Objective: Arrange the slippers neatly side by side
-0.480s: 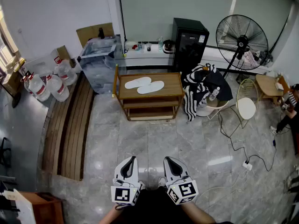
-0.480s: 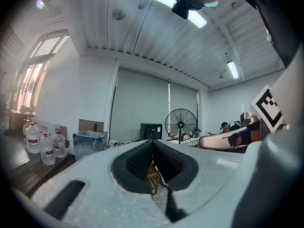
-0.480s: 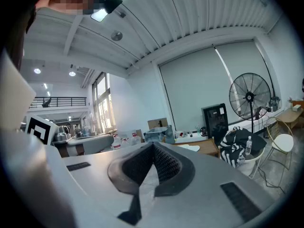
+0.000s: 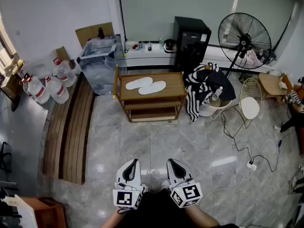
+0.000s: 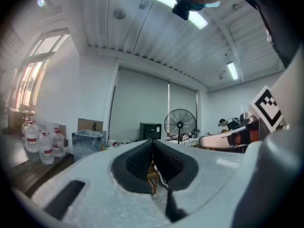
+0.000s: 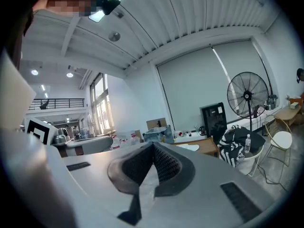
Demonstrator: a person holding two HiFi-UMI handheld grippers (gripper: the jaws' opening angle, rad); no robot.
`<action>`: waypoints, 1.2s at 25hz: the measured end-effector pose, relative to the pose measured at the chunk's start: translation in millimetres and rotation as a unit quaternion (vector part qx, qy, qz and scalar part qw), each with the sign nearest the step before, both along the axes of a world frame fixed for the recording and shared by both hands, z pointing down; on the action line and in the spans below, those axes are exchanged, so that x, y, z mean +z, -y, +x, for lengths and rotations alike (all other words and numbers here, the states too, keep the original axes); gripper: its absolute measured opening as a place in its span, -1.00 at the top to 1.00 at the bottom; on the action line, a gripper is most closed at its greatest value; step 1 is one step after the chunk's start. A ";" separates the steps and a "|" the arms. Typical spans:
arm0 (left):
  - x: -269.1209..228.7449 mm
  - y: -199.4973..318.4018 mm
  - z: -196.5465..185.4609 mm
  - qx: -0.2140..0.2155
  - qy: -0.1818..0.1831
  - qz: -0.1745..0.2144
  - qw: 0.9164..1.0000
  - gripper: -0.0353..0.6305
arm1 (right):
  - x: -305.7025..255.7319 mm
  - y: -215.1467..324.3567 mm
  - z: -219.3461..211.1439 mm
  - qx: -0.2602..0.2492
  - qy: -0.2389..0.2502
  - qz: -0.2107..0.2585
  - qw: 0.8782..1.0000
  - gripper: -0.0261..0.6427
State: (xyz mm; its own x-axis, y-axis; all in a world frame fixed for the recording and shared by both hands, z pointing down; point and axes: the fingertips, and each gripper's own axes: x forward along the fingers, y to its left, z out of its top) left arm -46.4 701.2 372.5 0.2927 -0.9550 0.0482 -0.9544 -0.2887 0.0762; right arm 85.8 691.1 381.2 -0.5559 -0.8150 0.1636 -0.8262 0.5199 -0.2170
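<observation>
Listing by view.

Head view: far slipper (image 4: 138,83) and near slipper (image 4: 152,87), both white, lie just beside each other on the top of a wooden table (image 4: 176,86), slanted the same way. Left gripper (image 4: 134,162) and right gripper (image 4: 171,162) are held low at the picture's bottom edge, well apart from the table. A black cabinet (image 4: 191,41) and a standing fan (image 4: 244,34) are behind the table, and water bottles (image 4: 45,87) stand at the left.

Left gripper view: jaws clenched together, nothing between them; the gripper points toward the fan and cabinet.

Right gripper view: jaws clenched together, empty; the table shows beyond their tips.
</observation>
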 end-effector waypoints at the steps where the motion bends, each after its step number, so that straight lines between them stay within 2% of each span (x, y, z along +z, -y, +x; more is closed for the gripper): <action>1: -0.3 0.0 -0.7 0.000 -0.001 0.000 1.000 0.84 | -0.4 0.0 -0.8 0.000 0.000 0.000 1.000 0.89; 7: 0.2 -0.9 -9.4 0.005 -0.005 0.003 1.000 0.84 | -0.5 -1.9 -11.8 0.003 -0.006 0.003 1.000 0.89; 20: 4.1 -6.3 -66.8 0.014 -0.013 0.004 1.000 0.84 | -1.0 -9.2 -61.6 0.023 -0.014 0.006 1.000 0.89; 30: 18.4 -0.9 -82.3 0.023 -0.018 -0.007 1.000 0.84 | 6.6 -2.4 -88.4 0.023 -0.021 0.009 0.999 0.89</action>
